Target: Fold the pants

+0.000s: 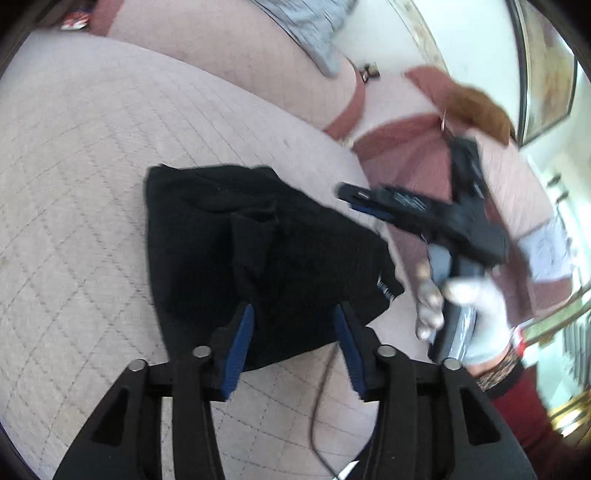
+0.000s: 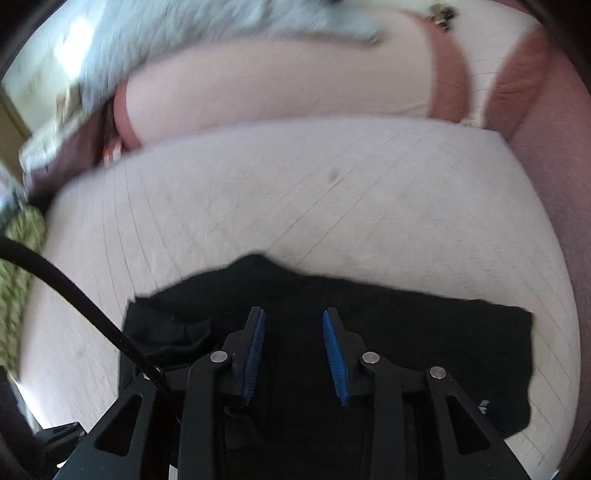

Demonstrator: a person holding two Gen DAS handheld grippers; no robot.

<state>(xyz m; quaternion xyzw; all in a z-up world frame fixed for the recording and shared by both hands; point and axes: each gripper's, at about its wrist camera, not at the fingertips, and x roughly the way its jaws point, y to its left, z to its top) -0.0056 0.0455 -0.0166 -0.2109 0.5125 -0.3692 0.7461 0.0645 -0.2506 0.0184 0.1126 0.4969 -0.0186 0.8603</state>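
Pants (image 1: 258, 251) folded on quilted cushion (image 1: 92, 184)

Quilted pale seat cushion (image 1: 92, 155), pink back cushion (image 2: 280, 85), and grey cloth (image 1: 314, 26) draped over the back cushion.

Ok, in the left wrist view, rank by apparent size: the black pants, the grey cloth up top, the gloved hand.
1. Black pants, clearly largest.
2. Grey cloth, partly cut off by the frame.
3. Gloved hand.
The hand sits nearer the camera, so ranks two and three are unsure.
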